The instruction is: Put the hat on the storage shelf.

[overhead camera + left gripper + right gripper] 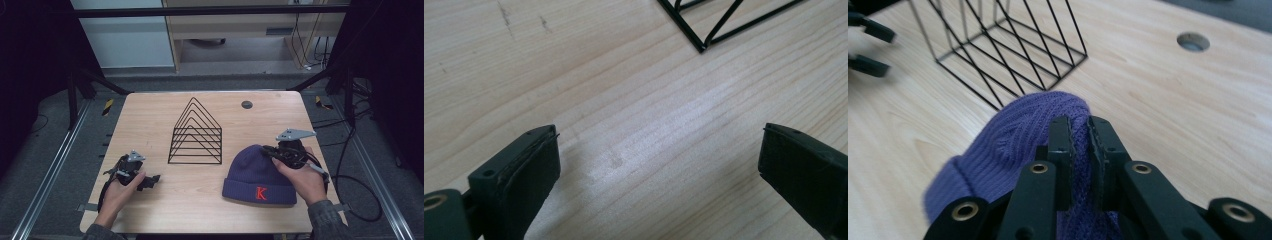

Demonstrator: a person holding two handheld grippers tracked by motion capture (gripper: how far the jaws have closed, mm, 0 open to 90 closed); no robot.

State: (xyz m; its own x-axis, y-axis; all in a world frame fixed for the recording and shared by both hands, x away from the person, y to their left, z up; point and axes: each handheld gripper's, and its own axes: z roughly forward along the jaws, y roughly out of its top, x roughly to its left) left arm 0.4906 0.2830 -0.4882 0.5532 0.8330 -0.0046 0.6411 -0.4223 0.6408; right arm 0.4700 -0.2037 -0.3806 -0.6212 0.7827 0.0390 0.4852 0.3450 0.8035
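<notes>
A purple knit beanie (255, 175) with a red letter K on its cuff lies at the table's front right. My right gripper (272, 151) is shut on the crown of the beanie (1023, 135), with a fold of knit pinched between its fingers (1061, 145), and the crown is raised off the wood. A black wire rack (196, 134) shaped like a house stands mid-table. My left gripper (152, 181) rests low at the front left. In the left gripper view, the left gripper (659, 155) is open, with bare wood between its pads.
The wire rack (998, 45) stands just beyond the beanie, and one corner of the rack (704, 30) lies ahead of the left gripper. A round cable hole (247, 104) sits near the table's far edge. Bare wood (150, 120) spreads left of the rack.
</notes>
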